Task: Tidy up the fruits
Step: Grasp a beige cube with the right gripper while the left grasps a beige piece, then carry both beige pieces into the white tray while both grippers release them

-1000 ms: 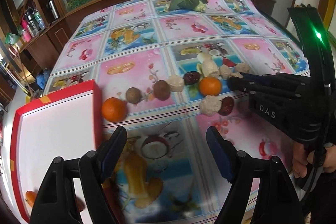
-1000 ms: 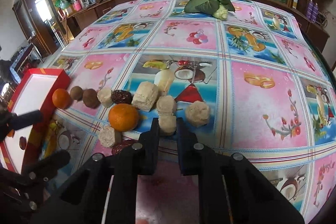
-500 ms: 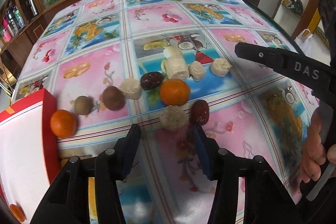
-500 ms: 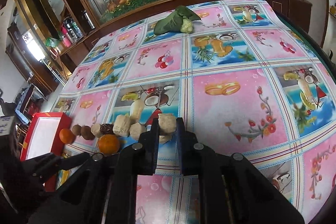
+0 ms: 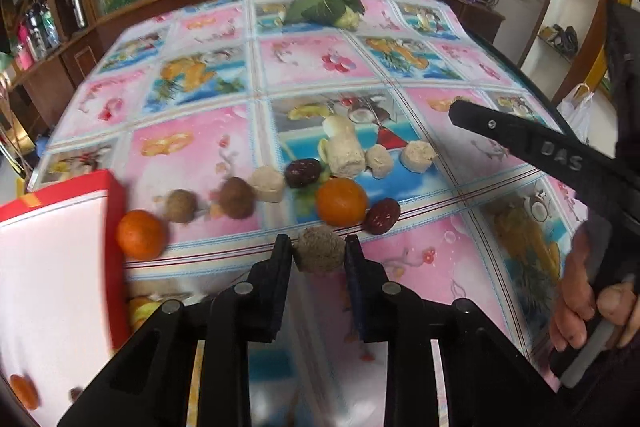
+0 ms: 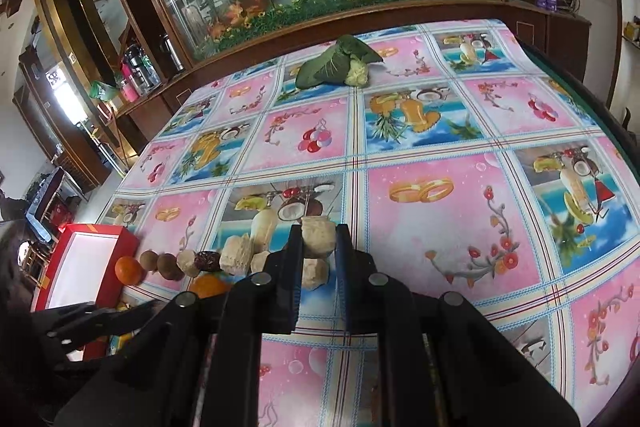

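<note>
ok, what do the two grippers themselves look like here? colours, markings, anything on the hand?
Both are matte black plastic. The left gripper and right gripper each have two flat jaws on angular linkage arms with round silver pivot pins, and a thin blue liner shows on a pad edge. From the left wrist view, the right gripper's side bar carries raised "DAS" lettering. The hand on its grip is bare, with no glove or sleeve visible.

A: Where is open desk (image 6: 460,219) found?
B: To the right of the fruit row (image 5: 280,187); only printed cloth is seen there.
A: And leftward?
B: Passage is blocked by the red box (image 5: 114,227), with an orange (image 5: 141,234) touching its wall.
</note>
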Tool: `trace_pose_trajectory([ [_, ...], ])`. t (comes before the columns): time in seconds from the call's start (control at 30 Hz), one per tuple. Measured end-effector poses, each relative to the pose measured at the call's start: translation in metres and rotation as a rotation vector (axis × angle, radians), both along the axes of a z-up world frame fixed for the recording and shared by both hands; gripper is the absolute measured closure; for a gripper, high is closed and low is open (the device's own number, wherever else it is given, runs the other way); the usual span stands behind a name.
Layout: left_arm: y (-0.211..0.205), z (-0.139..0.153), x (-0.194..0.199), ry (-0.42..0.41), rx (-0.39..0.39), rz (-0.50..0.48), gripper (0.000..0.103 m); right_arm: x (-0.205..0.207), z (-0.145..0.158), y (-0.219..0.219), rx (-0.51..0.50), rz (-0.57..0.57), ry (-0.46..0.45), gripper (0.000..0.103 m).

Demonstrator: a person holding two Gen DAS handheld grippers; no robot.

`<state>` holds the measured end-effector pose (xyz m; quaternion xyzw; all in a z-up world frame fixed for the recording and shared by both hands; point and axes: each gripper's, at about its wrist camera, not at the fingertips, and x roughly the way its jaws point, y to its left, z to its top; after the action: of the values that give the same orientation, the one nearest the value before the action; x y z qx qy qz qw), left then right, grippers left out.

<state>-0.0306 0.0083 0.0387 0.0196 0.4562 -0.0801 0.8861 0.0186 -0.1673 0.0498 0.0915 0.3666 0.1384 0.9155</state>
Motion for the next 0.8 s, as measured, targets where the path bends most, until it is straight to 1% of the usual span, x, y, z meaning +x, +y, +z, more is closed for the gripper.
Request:
trace_pose_trajectory([
  [0.07, 0.014, 0.015, -0.016, -0.04, 0.013, 0.029, 0.077, -0.002, -0.001, 0.003, -0.014, -0.006, -0.008, 0.086],
  [0.17, 0.047, 0.036, -0.043, -0.092, 0.013, 0.088, 0.077, -0.013, 0.001, 0.016, -0.036, 0.012, -0.027, 0.086],
  [0.3, 0.104, 0.047, -0.076, -0.13, 0.032, 0.226, 0.077, -0.04, 0.009, 0.055, -0.008, 0.112, -0.047, 0.086],
  [0.4, 0.139, 0.045, -0.092, -0.131, 0.066, 0.314, 0.077, -0.064, 0.011, 0.101, 0.019, 0.227, -0.04, 0.086],
  [0.53, 0.174, 0.039, -0.106, -0.139, 0.105, 0.403, 0.077, -0.097, 0.012, 0.179, -0.002, 0.406, -0.033, 0.086],
  [0.6, 0.189, 0.035, -0.11, -0.133, 0.105, 0.435, 0.077, -0.107, 0.013, 0.211, -0.013, 0.474, -0.03, 0.086],
  [0.7, 0.208, 0.029, -0.115, -0.125, 0.106, 0.48, 0.077, -0.119, 0.011, 0.247, -0.076, 0.523, -0.044, 0.086],
  [0.8, 0.222, 0.022, -0.119, -0.116, 0.124, 0.509, 0.077, -0.118, 0.003, 0.269, -0.101, 0.547, -0.009, 0.086],
])
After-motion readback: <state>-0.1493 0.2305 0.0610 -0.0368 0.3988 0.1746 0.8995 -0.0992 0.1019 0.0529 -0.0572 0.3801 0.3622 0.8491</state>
